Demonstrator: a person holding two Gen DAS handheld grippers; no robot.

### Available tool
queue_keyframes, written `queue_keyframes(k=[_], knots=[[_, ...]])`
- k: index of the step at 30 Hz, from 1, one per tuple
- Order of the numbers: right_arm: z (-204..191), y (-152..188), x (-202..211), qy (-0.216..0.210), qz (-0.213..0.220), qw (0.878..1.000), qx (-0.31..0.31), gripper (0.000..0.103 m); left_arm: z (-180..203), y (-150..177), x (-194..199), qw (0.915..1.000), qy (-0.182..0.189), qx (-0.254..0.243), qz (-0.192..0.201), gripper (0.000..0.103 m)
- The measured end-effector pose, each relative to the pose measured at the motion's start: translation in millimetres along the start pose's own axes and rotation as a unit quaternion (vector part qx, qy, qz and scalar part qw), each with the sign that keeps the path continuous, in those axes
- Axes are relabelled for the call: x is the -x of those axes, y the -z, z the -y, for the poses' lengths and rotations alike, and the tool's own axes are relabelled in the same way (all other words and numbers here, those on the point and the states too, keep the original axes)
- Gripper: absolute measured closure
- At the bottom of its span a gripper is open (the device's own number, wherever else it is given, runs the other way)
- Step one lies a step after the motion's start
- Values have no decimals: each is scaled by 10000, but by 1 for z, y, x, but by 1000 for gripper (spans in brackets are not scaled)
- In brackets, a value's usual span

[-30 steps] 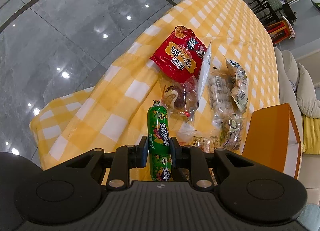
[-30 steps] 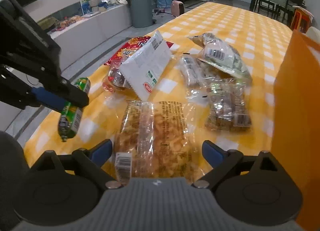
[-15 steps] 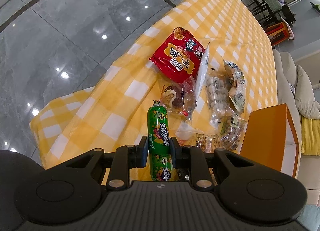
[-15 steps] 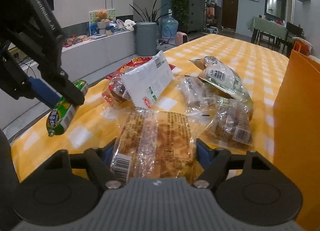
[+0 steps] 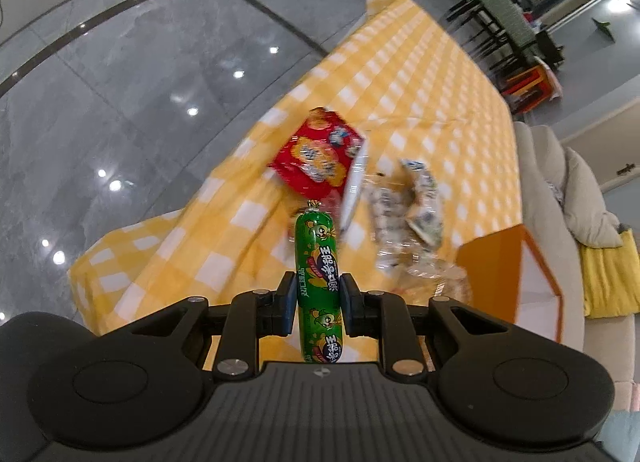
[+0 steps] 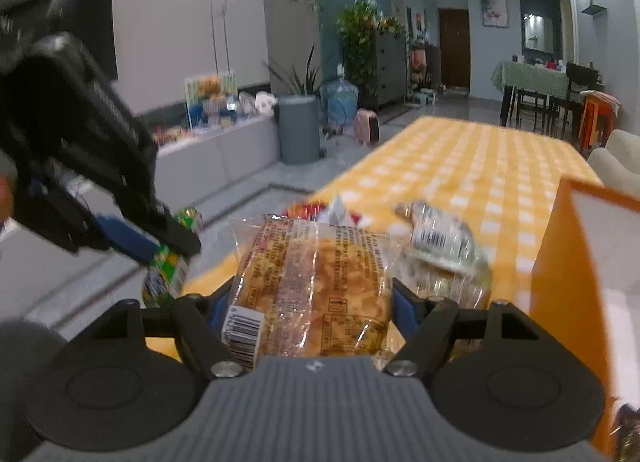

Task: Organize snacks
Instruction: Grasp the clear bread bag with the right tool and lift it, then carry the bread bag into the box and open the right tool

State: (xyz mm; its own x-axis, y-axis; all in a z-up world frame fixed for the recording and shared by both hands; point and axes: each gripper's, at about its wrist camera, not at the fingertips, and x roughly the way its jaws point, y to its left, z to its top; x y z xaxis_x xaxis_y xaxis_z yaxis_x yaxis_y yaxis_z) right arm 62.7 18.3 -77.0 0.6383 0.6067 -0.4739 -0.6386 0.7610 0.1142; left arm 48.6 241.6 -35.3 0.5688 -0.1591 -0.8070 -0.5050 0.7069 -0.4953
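Snacks (image 5: 404,218) beside orange box (image 5: 504,262)

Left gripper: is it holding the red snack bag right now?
No, the left gripper is clamped on a green sausage stick; the red snack bag lies on the table.

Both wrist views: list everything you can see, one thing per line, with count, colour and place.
green sausage: one, green wrapper, clamped in the left hand-held gripper
pastry pack: one, clear wrap over golden-brown pastry, between the right hand-held gripper's pads
red snack bag: one, red, on the tablecloth
clear snack packs: several, exact count blurred, clear and white, beside the red bag
orange box: one, orange outside, white inside, at the table's right edge
tablecloth: one, yellow and white check
grey bin: one, on the floor
left hand-held gripper: black, shut on the sausage
right hand-held gripper: black, blue pads, shut on the pastry pack
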Motion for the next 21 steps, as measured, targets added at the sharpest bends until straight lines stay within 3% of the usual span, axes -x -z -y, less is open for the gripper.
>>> queue_keyframes(k=[9, 14, 16, 19, 21], knots=[[35, -49, 83, 176, 522, 9979, -333, 29, 47, 19, 13, 9971, 593, -473, -14, 79], [86, -57, 124, 630, 396, 9955, -582, 29, 83, 36, 5, 9919, 931, -843, -214, 79], [106, -57, 132, 828, 290, 9935, -724, 29, 101, 45, 0, 9887, 906, -1174, -224, 79], [138, -55, 136, 983, 205, 9877, -1200, 29, 122, 54, -16, 9852, 1003, -1315, -445, 79], [156, -57, 128, 1070, -72, 9806, -1638, 29, 134, 56, -28, 9834, 1019, -1401, -536, 79]])
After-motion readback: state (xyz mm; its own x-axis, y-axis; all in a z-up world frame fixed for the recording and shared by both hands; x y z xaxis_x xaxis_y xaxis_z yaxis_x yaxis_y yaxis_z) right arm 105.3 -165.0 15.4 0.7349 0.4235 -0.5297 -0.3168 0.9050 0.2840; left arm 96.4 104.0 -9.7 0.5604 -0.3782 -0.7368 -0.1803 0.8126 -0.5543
